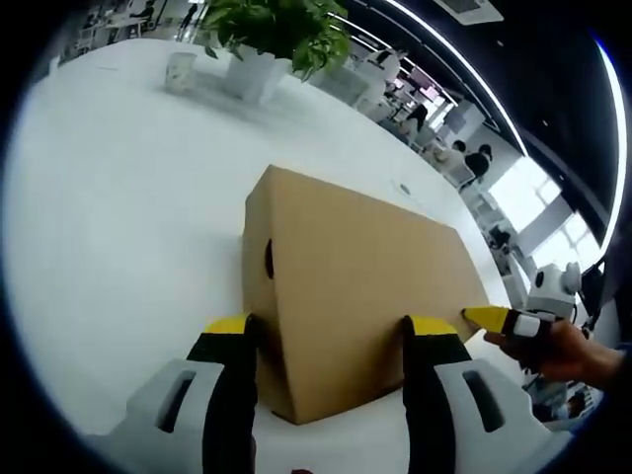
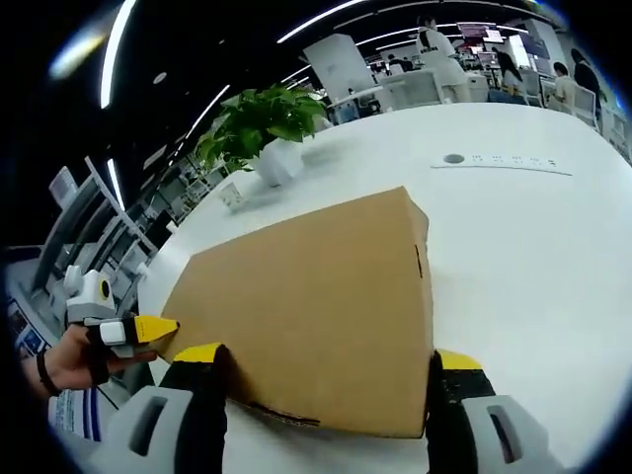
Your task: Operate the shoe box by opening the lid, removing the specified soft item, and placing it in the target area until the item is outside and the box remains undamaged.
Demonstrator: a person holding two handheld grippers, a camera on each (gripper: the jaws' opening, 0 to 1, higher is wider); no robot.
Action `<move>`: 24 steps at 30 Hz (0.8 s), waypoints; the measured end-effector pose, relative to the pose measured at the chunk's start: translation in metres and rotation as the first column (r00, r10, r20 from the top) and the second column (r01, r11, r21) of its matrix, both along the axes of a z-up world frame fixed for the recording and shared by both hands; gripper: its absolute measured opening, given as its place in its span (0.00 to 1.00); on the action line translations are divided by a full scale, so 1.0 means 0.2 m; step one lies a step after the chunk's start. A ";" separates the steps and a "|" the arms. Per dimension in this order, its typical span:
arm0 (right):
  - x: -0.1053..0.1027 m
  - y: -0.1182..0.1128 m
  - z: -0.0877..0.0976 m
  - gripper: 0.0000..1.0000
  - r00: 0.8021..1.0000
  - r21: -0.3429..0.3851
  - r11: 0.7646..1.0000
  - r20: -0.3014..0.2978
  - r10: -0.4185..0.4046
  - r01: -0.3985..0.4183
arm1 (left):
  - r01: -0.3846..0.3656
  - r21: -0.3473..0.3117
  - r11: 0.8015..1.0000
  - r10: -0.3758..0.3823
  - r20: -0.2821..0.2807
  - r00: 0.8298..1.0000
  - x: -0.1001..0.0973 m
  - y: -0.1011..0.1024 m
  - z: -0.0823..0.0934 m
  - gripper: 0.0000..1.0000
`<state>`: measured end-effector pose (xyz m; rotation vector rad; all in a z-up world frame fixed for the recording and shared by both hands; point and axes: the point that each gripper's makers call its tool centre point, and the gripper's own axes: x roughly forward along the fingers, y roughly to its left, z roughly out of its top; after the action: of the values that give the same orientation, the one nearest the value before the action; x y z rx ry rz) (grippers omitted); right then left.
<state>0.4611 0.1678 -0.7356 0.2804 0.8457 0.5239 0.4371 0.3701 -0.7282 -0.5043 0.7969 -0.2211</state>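
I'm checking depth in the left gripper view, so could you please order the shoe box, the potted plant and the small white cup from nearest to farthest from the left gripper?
1. Shoe box: between the open left gripper's fingers, lid shut.
2. Potted plant: far across the white table, beyond the box.
3. Small white cup: beside the plant; too close to call between these two.

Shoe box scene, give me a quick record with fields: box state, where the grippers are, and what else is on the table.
box: brown cardboard shoe box, lid shut, lying on the white table
left gripper: open, jaws either side of the box's near end
right gripper: open, jaws straddling the box's other end
soft item: hidden, nothing outside the box yet
other things: potted plant beyond the box
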 end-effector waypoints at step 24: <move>-0.12 0.12 0.00 0.83 0.998 -0.001 0.998 -0.007 0.064 -0.064 | -0.047 -0.004 0.999 0.047 0.002 0.999 -0.16 0.11 0.01 0.57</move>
<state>0.4364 0.1923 -0.7355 0.2543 0.8635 0.5827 0.4042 0.3928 -0.7267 -0.5256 0.7819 -0.1793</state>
